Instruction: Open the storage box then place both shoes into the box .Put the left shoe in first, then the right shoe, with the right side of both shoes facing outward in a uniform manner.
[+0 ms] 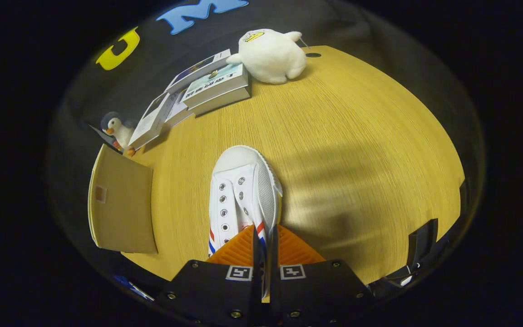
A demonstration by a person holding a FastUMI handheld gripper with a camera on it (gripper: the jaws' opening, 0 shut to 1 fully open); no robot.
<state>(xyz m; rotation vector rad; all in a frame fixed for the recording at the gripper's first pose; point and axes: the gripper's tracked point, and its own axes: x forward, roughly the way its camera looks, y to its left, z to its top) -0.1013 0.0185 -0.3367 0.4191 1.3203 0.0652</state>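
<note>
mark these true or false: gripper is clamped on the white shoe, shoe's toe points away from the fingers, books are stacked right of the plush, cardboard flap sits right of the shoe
1. The gripper is clamped on the white shoe: true, its fingers pinch the shoe's side wall.
2. Toe points away from the fingers: true.
3. The books are right of the white plush: false, they lie to its left.
4. The cardboard flap sits right of the shoe: false, it sits to its left.
</note>
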